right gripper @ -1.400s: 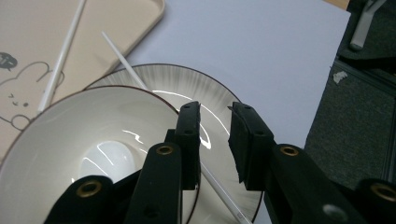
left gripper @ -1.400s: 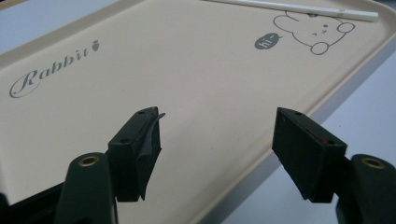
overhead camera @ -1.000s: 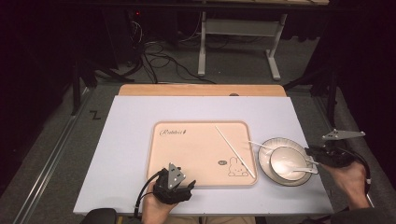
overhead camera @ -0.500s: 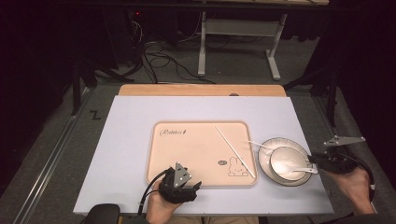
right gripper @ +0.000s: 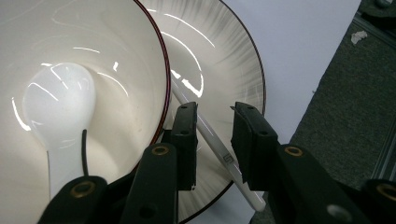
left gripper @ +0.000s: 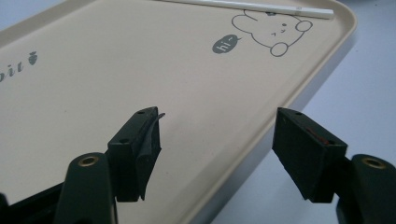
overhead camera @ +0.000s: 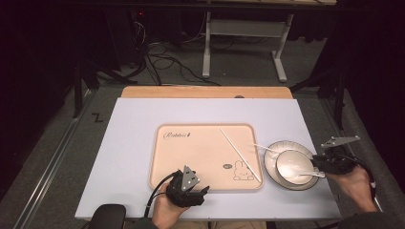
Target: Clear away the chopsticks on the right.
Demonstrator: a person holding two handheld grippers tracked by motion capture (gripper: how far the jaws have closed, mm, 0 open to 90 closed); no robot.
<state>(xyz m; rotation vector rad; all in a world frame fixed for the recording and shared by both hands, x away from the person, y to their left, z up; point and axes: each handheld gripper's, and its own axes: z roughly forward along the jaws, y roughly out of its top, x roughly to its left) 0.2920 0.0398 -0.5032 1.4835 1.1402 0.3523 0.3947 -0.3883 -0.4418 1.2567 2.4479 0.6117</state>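
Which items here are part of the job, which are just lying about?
In the job: chopstick on the plate, between the right gripper jaws, which have just been opening; plate; bowl; spoon.
Lying about: tray; second chopstick; floor cables.

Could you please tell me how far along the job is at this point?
Done: the spoon sits in the bowl on the plate. In hand: the right gripper, jaws just opening, flanks one chopstick lying on that plate, pads apparently off it. Left: the second chopstick lies on the tray, where the left gripper hovers open.
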